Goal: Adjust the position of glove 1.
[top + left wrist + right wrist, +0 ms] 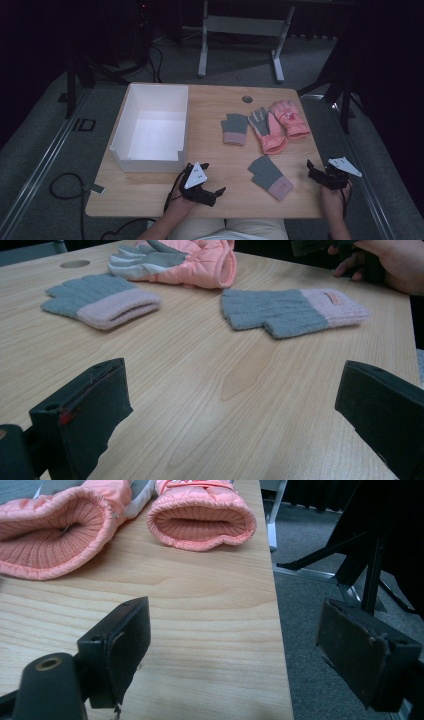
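Four gloves lie on the wooden table (215, 100). One grey knit glove with a pink cuff (270, 176) lies near the front, and its match (235, 129) lies farther back. Beside that lie two pink padded gloves, one palm up (267, 132) and one at the right (290, 118). My left gripper (214, 178) rests low near the front edge, left of the near grey glove (290, 312), jaws wide open over bare wood (230, 410). At the table's right edge my right gripper (315, 170) is open and holds nothing (235, 645), facing the cuffs of the pink gloves (50, 535) (200, 520).
A white open box (150, 160) stands on the left half of the table. A small round hole (247, 99) sits near the far edge. Beyond the right edge are grey floor (320, 545) and dark stand legs (370, 560). A white frame (240, 25) stands behind.
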